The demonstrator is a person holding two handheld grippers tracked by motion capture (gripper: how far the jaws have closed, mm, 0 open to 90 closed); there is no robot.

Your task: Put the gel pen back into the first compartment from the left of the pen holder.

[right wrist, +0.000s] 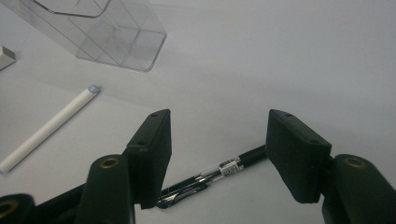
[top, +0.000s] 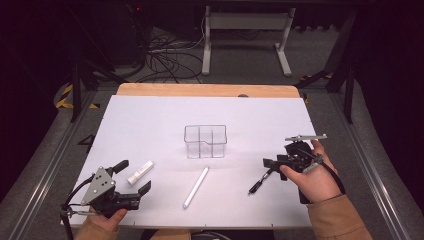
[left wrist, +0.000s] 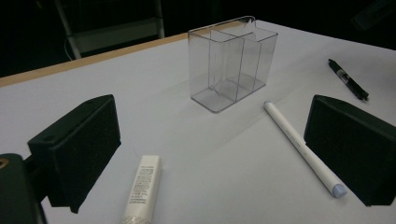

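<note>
1. The step in hand looks like the pick-up of the black pen point(right wrist: 219, 170); the right gripper point(right wrist: 217, 154) hangs over it with jaws spread, one to each side of the barrel, the pads not pressing on it.
2. The black pen lies flat on the white sheet point(top: 150, 115), right of centre in the high view, slanting down-left from the right gripper point(top: 272, 165); it sits apart from the clear organizer point(top: 205, 141), which stands upright mid-table with its compartments empty.
3. The left gripper point(top: 134, 176) rests at the near left, jaws wide apart and holding nothing; the small white tube point(left wrist: 142, 186) lies between them on the sheet, untouched; the white marker point(left wrist: 303, 147) lies just beside its right jaw.
4. The next move, as I judge it, calls for lowering the right gripper until the pads flank the barrel, then closing squarely across it; the barrel is thin and round, so an off-centre pinch may roll it away.
5. After that, lifting it upright toward a compartment of the clear organizer seems likely.
</note>
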